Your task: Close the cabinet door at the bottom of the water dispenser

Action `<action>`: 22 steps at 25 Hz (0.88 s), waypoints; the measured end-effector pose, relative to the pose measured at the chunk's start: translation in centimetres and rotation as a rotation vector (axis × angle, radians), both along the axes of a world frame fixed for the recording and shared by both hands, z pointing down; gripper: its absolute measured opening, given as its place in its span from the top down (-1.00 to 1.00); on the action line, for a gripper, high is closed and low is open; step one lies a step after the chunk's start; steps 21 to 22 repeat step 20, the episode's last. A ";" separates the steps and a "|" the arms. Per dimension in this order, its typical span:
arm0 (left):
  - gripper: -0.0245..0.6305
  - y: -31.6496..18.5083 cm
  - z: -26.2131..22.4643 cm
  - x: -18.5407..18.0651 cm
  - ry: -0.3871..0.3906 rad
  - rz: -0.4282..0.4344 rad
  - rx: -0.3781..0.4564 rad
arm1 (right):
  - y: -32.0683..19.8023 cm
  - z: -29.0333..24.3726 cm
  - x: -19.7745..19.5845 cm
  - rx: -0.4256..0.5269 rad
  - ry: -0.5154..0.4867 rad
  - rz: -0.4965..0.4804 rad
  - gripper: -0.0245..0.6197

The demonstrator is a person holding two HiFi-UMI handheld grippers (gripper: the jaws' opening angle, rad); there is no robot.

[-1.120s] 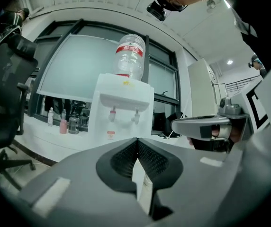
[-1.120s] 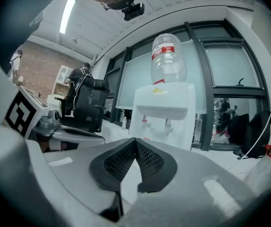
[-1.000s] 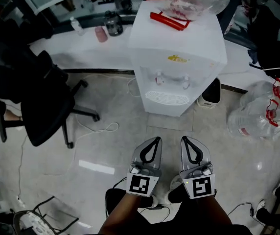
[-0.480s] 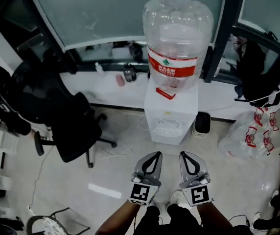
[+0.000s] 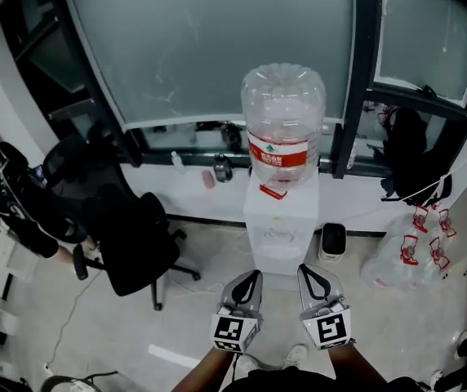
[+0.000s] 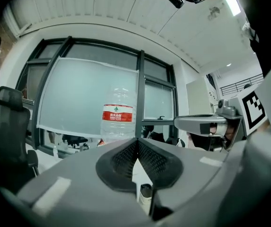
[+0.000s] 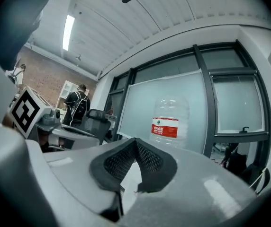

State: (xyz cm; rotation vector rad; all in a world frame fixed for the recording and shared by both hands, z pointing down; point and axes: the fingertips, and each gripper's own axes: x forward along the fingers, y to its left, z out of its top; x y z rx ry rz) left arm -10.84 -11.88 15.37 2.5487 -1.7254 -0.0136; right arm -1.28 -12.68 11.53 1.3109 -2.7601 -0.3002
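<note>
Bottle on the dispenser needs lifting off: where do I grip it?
Probably press the bottle between the left gripper and right gripper, coming level from opposite sides at its red label: the upright round body looks too wide for one pair of jaws, no handle shows.

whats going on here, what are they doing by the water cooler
A person stands facing the white water dispenser, a big bottle on top, with the left gripper and right gripper held side by side. Both have their jaws together on nothing, and neither touches the dispenser. Its bottom cabinet door is not in view.
</note>
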 end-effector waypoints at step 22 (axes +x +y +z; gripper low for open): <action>0.87 1.6 -1.2 -0.9 -0.025 0.000 0.021 | 1.5 -0.8 -1.4 0.003 -0.022 0.004 0.92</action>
